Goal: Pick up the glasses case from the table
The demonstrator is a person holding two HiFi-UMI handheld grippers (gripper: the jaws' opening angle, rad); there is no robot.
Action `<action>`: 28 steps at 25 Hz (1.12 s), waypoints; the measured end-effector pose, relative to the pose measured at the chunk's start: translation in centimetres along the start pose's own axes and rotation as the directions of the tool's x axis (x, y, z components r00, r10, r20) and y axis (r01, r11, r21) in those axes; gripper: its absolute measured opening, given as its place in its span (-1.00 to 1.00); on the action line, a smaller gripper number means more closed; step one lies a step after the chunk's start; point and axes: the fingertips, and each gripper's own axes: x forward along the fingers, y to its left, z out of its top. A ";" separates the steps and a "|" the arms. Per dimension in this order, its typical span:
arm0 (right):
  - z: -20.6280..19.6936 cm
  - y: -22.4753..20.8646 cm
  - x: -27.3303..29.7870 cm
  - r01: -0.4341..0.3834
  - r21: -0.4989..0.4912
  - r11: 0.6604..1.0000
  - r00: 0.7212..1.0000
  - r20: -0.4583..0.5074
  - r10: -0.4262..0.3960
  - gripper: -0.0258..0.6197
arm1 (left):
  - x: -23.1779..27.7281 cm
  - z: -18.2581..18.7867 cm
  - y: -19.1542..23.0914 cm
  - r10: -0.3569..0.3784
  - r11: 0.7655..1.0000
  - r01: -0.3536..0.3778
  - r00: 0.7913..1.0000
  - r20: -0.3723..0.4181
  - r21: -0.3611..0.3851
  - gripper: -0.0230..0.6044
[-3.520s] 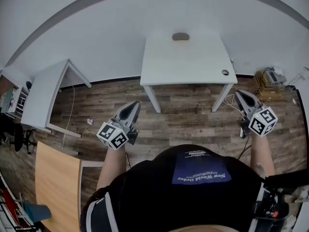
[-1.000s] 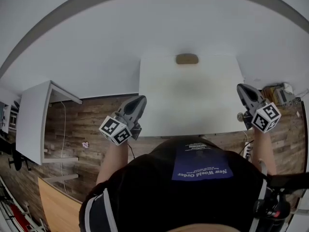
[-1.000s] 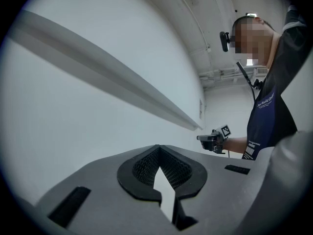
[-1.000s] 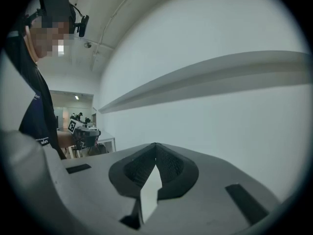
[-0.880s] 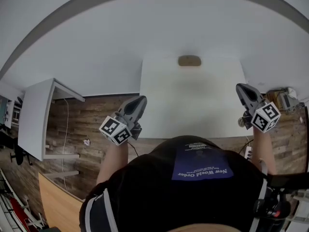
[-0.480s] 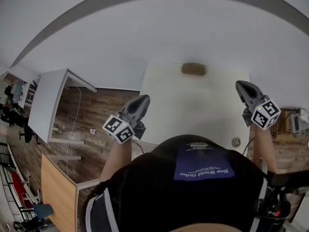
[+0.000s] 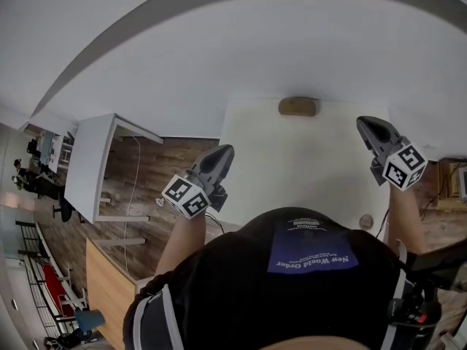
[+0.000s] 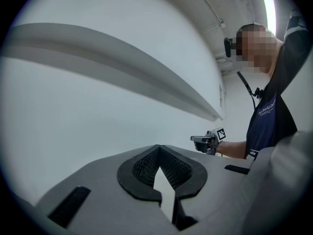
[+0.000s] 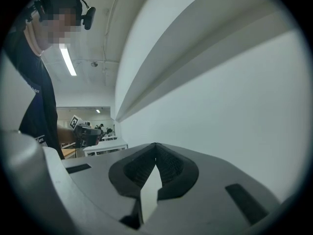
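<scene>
The glasses case (image 7: 298,106) is a brown oval pouch lying at the far edge of the white table (image 7: 292,173), close to the wall. My left gripper (image 7: 223,153) hovers at the table's left edge, shut with nothing in it, well short and left of the case. My right gripper (image 7: 365,125) is over the table's right side, to the right of the case and nearer me, also shut and empty. Each gripper view faces the bare white wall, with the left gripper (image 8: 158,148) and the right gripper (image 9: 155,145) tips together. The case shows in neither gripper view.
A small round fitting (image 7: 365,222) sits near the table's front right corner. A second white table (image 7: 91,162) stands to the left over the wood floor, with a wooden desk (image 7: 109,283) nearer me. The white wall rises right behind the table.
I have stepped up to the table: it and the case now lie closer below me. Both grippers have moved forward over its edges, still shut.
</scene>
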 end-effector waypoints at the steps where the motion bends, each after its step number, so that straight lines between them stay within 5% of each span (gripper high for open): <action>1: -0.2 0.2 0.7 0.011 0.000 1.000 1.000 -0.003 -0.011 -0.92 | 0.0 -0.1 1.0 -0.009 1.000 0.009 1.000 -0.003 0.001 -0.94; 9: -1.7 3.4 8.8 0.159 0.001 0.987 0.987 -0.001 -0.159 -0.92 | 1.0 -3.3 12.1 -0.173 0.985 0.173 0.985 0.000 0.021 -0.94; 13: -0.9 3.4 10.3 0.181 0.010 0.984 0.983 -0.040 -0.180 -0.92 | 3.1 -1.9 13.5 -0.210 0.977 0.208 0.976 0.056 0.036 -0.94; 28: -3.1 3.6 16.9 -0.001 -0.099 0.995 0.981 -0.196 -0.018 -0.92 | 2.9 -2.4 13.6 -0.181 0.983 0.182 0.982 0.043 -0.002 -0.94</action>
